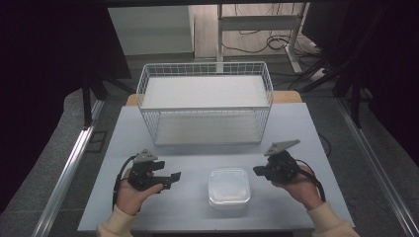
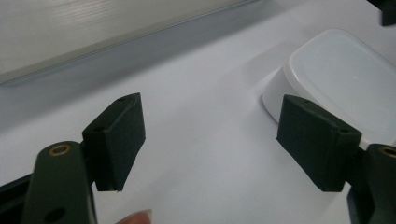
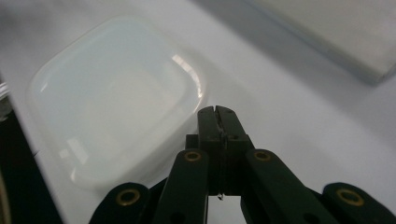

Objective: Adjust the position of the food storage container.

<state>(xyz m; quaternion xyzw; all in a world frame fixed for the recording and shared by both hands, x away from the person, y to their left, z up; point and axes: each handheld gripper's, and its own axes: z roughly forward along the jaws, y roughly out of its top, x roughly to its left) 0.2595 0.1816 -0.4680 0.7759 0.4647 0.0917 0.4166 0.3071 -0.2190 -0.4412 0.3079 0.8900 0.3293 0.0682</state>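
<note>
A white lidded plastic container (image 1: 228,187) sits on the table near its front edge, between the two hands. My left gripper (image 1: 170,178) is held to its left, pointing toward it, with the jaws wide apart and nothing between them. In the left gripper view the container (image 2: 348,79) lies just beyond the right jaw, untouched. My right gripper (image 1: 258,171) hovers at the container's right side with its jaws pressed together and empty. Seen from the right gripper view, the closed tips (image 3: 217,122) stand beside the rim of the container (image 3: 116,98).
A white wire basket (image 1: 205,104) with two shelves stands at the back middle of the pale table (image 1: 188,212). The table's front edge is close below the hands. Dark floor, metal rails and cables surround the table.
</note>
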